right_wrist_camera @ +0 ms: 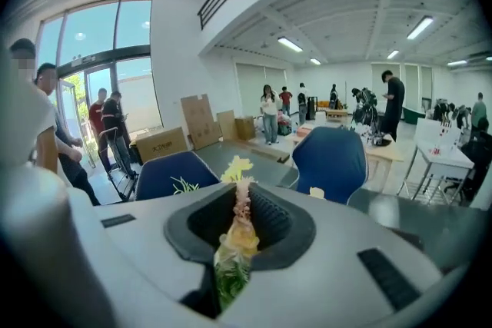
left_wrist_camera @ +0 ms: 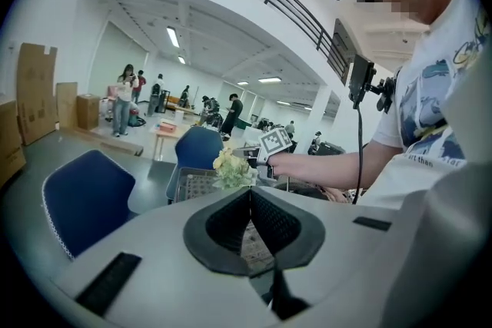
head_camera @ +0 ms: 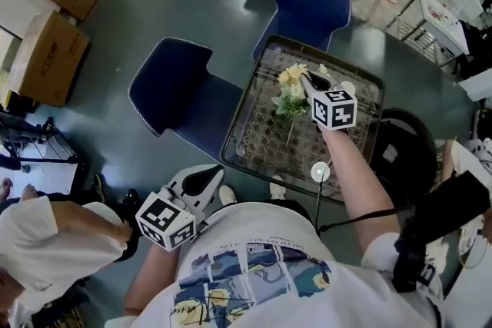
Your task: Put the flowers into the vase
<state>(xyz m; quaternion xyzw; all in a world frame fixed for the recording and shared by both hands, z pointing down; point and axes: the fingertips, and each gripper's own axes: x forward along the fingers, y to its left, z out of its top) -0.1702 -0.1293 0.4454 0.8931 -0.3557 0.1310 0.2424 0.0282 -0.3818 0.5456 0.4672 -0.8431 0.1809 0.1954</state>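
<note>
A bunch of yellow and pale flowers with green leaves (head_camera: 292, 94) hangs above the patterned tray table (head_camera: 232, 154), and my right gripper (head_camera: 307, 81) is shut on it. In the right gripper view the stems and blossoms (right_wrist_camera: 237, 238) fill the slit between the pads of the right gripper (right_wrist_camera: 240, 188). My left gripper (head_camera: 201, 182) is low, close to the person's body and left of the table, shut with nothing in it. The left gripper view looks over the left gripper (left_wrist_camera: 248, 196) at the flowers (left_wrist_camera: 233, 169) in the raised right gripper (left_wrist_camera: 250, 154). I cannot make out a vase for certain.
A small round white object (head_camera: 320, 172) stands near the table's near edge. Two blue chairs (head_camera: 169, 84) (head_camera: 307, 4) stand left of and behind the table. Cardboard boxes (head_camera: 46, 57) lie far left. A dark round seat (head_camera: 407, 142) is to the right. People stand in the background.
</note>
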